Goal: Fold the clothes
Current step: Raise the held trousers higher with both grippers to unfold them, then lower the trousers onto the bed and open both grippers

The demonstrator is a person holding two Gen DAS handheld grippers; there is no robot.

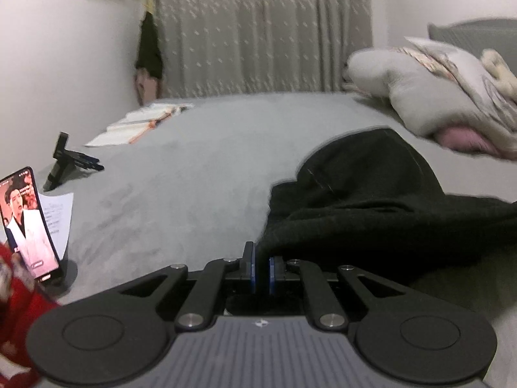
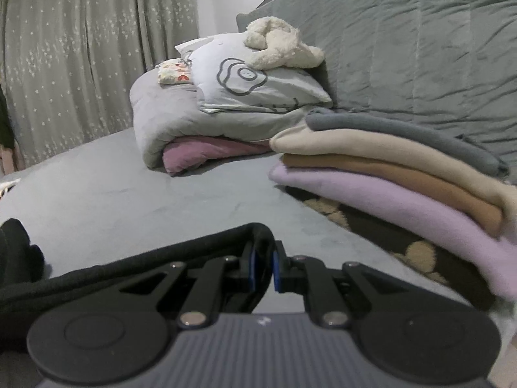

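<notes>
Black garment (image 1: 371, 200) lay on the grey bed (image 1: 194, 168), at 2 o'clock from the left gripper (image 1: 261, 270); fingers nearly closed, whether on its edge I could not tell. Right gripper (image 2: 263, 270) pinched the hem. Judged: lift both corners level, keep cloth taut. Only the right view showed the folded stack (image 2: 404, 174) at 3 o'clock; only the left showed the phone (image 1: 26, 223)

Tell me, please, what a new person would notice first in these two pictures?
First, the black garment spread on the grey bed, with both tools closed on its edge: the left tool and the right tool. Next, the stack of folded clothes at the right, and the lit phone at the far left.
</notes>
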